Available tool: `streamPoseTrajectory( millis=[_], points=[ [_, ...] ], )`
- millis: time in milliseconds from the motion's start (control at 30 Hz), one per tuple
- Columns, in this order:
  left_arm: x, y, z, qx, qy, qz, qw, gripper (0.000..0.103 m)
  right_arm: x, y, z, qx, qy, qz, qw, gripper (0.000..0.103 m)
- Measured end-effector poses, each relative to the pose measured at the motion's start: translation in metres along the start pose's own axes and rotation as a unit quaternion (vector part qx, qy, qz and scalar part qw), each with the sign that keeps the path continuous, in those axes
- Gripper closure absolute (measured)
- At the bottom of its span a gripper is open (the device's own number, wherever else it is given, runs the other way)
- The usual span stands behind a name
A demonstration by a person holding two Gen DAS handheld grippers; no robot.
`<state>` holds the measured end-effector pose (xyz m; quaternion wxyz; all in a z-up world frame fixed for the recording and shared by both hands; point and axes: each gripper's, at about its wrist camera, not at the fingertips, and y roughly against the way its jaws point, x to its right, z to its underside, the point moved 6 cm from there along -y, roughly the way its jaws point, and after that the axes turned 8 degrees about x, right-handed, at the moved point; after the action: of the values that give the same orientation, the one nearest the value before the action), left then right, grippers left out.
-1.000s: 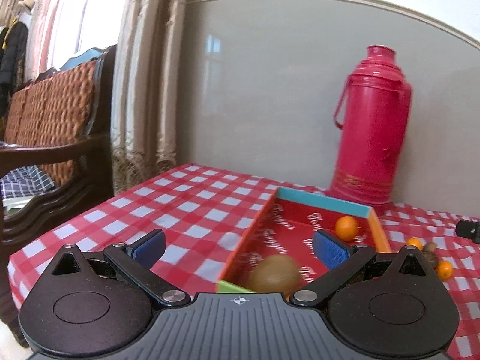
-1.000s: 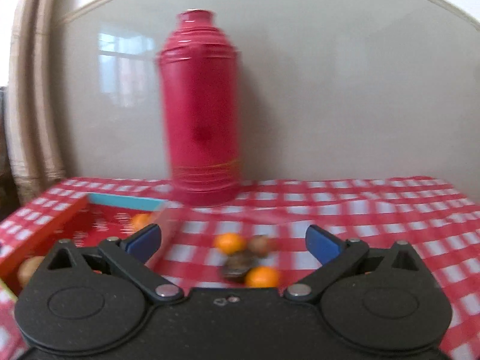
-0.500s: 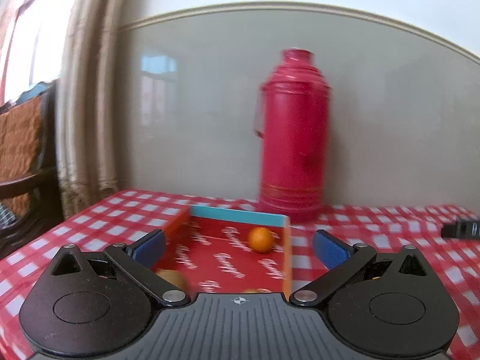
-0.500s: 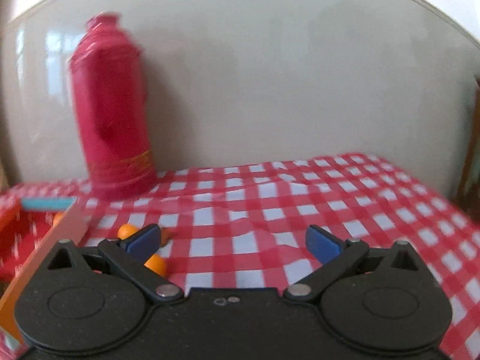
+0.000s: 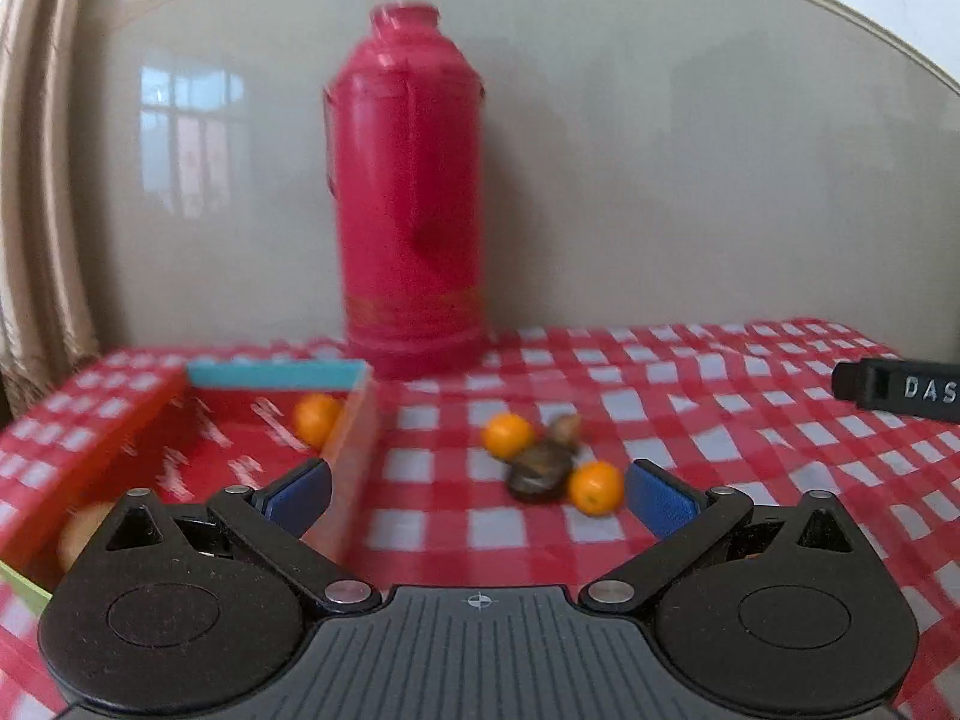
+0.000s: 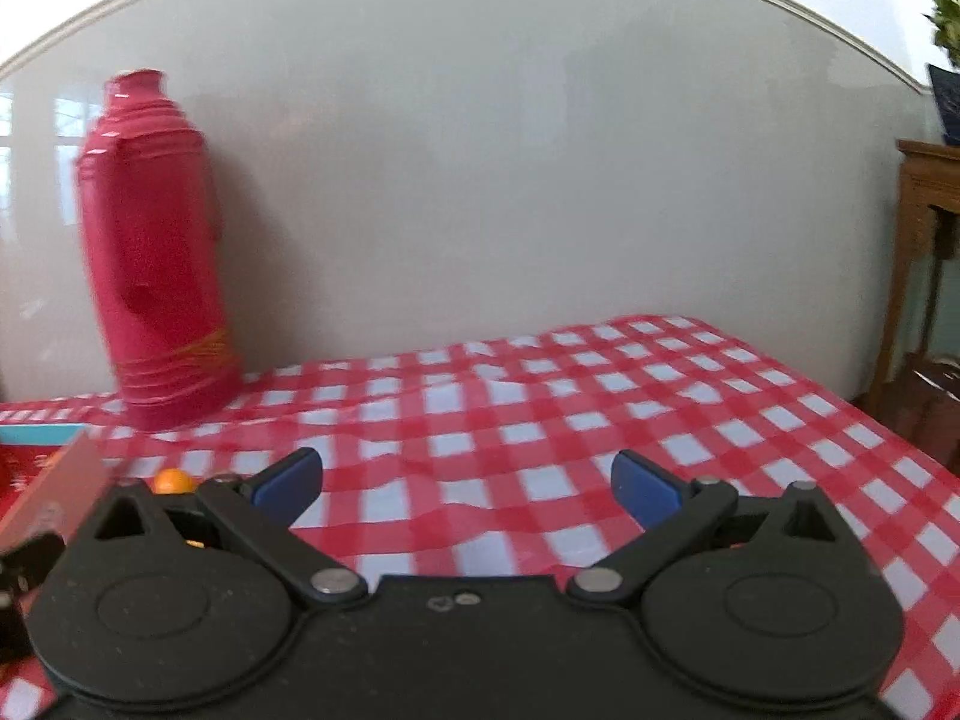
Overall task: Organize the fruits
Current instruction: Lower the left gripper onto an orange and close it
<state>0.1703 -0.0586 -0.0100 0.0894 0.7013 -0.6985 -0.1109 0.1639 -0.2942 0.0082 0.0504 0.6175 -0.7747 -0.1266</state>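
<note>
home dining spot, checked tablecloth (image 6: pixel 540 408), red thermos (image 5: pixel 411 210), curtain (image 5: pixel 36 180)

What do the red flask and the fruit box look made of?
The flask looks like glossy painted metal or plastic, given its soft sheen and gold bands; blur leaves it open. The box looks like printed cardboard: thin flat walls, matte colours, white lettering inside.

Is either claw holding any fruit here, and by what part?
Nothing is held. The left claw and right claw are both open with only tablecloth between the fingers.
</note>
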Motion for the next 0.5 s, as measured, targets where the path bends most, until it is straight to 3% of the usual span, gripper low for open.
streamPoseTrajectory(
  millis=[100,333,367,433,500],
  points=[
    [0.011,-0.011,0.004,-0.009,0.017,0.006,0.9998,0.0,0.022,-0.01,0.001,-0.008,-0.032,0.027,0.999,0.006],
    [0.038,-0.044,0.006,-0.03,-0.003,0.018,0.9994,0.001,0.054,-0.021,0.007,-0.005,-0.065,0.064,0.996,0.006],
    [0.041,-0.047,0.007,-0.034,-0.006,0.02,0.9992,0.005,0.057,-0.024,0.009,-0.009,-0.067,0.067,0.995,0.006],
    [0.046,-0.055,0.01,-0.049,-0.007,0.024,0.9985,0.03,0.061,-0.028,0.011,-0.016,-0.07,0.069,0.995,0.006],
    [0.049,-0.062,0.016,-0.064,-0.002,0.027,0.9976,0.035,0.062,-0.03,0.012,-0.016,-0.069,0.068,0.995,0.006]
  ],
)
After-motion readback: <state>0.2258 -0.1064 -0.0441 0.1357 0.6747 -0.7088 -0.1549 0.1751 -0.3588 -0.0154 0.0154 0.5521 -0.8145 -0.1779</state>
